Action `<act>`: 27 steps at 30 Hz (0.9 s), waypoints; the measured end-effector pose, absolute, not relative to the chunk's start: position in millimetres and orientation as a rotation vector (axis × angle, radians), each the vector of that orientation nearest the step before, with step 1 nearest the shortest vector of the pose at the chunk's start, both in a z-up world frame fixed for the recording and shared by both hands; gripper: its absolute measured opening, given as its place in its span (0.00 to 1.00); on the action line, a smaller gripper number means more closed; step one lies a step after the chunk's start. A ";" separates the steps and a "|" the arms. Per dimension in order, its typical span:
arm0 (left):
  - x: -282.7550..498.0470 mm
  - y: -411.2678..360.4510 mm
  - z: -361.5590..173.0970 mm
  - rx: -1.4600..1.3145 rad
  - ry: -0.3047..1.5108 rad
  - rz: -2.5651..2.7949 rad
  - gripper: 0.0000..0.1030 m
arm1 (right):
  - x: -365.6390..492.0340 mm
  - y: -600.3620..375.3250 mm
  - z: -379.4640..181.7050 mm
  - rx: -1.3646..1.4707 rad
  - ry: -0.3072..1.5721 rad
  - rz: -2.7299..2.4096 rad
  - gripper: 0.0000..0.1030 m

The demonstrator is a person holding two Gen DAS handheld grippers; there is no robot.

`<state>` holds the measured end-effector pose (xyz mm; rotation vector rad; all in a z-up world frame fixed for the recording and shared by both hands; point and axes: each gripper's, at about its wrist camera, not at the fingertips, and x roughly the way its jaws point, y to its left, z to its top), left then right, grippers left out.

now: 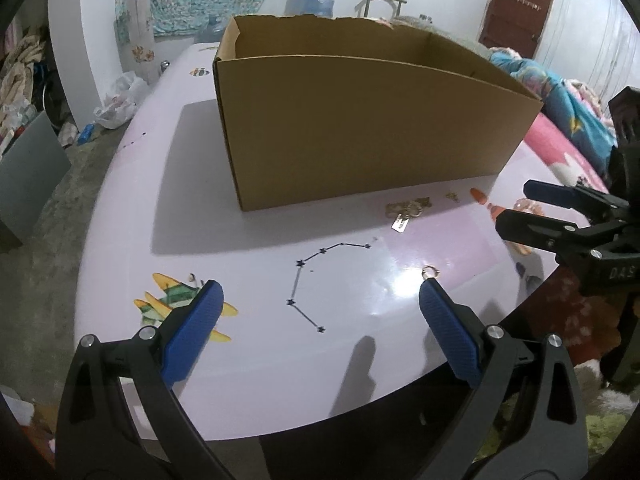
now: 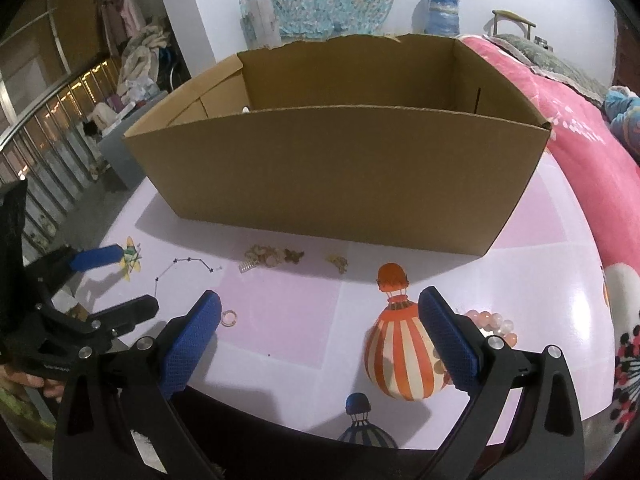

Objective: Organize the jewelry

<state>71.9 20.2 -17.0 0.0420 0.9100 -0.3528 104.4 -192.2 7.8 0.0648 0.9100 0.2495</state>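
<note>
Gold jewelry (image 2: 262, 259) lies tangled in a small heap on your lilac worktop (image 2: 280, 320), just in front of an open cardboard box (image 2: 328, 176). A small ring (image 2: 229, 317) sits near your right tool (image 2: 319, 308); pink beads (image 2: 494, 322) lie beside its right finger. Both tools, left (image 1: 320, 300) included, are spread wide and hold nothing.

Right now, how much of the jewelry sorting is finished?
Nothing looks done: no jewelry shows inside the brown cardboard box, though its floor is hidden. Nothing is in hand; the left gripper and right gripper are open. Left on the lilac table: gold chain pile, small gold piece, small ring, pink bead bracelet.
</note>
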 end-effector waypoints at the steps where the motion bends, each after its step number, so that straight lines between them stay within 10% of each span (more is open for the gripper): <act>1: 70.6 19.3 -16.9 0.034 0.906 -0.361 0.92 | 103.8 -193.0 8.6 0.069 0.911 0.250 0.94; 8: 59.8 15.1 -8.5 0.057 0.843 -0.404 0.91 | 97.4 -201.2 10.7 0.127 0.901 0.280 0.89; 27: 87.1 -16.4 -2.8 0.157 0.801 -0.501 0.37 | 119.7 -207.3 9.1 0.181 0.912 0.303 0.50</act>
